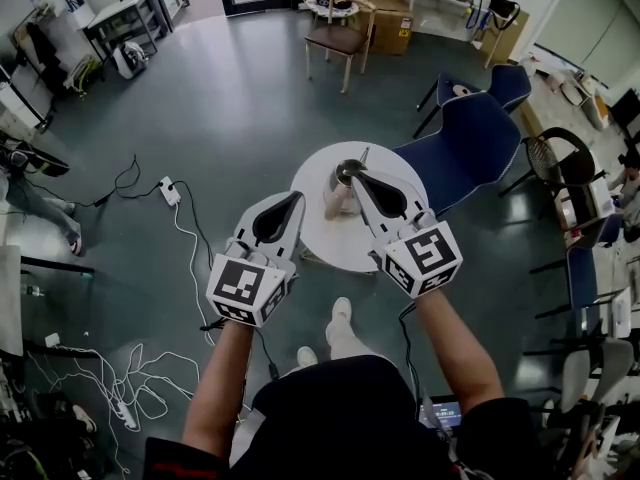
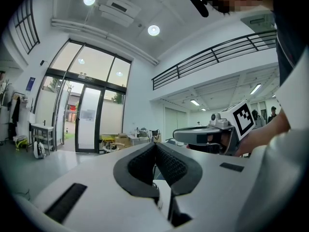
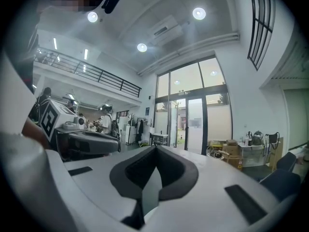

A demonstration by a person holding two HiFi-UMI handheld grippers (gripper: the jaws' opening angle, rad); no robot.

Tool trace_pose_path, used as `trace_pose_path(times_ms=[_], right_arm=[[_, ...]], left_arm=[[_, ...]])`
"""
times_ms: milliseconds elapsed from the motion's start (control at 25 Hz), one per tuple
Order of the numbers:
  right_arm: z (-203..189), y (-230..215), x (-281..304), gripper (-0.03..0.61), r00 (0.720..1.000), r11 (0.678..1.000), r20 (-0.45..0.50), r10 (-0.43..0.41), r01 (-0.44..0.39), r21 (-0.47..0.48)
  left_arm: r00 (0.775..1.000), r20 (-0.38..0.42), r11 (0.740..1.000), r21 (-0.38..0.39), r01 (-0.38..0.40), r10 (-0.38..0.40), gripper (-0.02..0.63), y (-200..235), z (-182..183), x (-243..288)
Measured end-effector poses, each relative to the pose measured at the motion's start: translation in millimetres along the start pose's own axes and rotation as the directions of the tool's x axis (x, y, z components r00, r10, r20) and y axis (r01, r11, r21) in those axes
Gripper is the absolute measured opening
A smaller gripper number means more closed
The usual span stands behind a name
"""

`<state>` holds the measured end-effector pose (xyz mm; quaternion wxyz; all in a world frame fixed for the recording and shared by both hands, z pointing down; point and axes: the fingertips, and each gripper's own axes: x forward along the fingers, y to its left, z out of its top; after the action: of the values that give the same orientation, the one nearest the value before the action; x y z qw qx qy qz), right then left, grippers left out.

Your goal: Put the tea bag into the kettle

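Closed, empty left claw [image 1: 300, 198] and right claw [image 1: 364, 156] are hovering over round white table [image 1: 325, 240]; opening should precede descent.

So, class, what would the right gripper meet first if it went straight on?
Nothing near: the right gripper points level, and the way looks free up to the far glass doors, though depth is unclear.

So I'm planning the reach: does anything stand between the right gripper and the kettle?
Nothing visible does. In the head view the right gripper hangs over the round table, its tip right beside the kettle. A pinkish item lies next to the kettle, not in the way; it is too small to identify.
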<state>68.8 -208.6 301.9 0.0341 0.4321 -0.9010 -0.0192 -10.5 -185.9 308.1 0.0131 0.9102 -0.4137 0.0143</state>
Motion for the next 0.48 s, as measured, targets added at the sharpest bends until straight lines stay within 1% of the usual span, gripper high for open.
trace_pose_path(times_ms=[120,320,480], right_arm=[[11,15,-7,0.017,1.0,1.0,0.015,-0.007,0.007,-0.006],[23,44,-19,0.017,1.0,1.0,0.021,-0.01,0.01,-0.018],[30,65,-27,0.017,1.0,0.999,0.025,-0.016,0.017,-0.027]], left_arm=[[1.0,0.013,1.0,0.018,0.01,-0.011,0.015,-5,10,-16],[0.999,0.033,1.0,0.017,0.005,-0.005,0.015,-8,22,-45],[0.999,0.046,0.999,0.036,0.019,-0.021,0.015,-15,29,-64]])
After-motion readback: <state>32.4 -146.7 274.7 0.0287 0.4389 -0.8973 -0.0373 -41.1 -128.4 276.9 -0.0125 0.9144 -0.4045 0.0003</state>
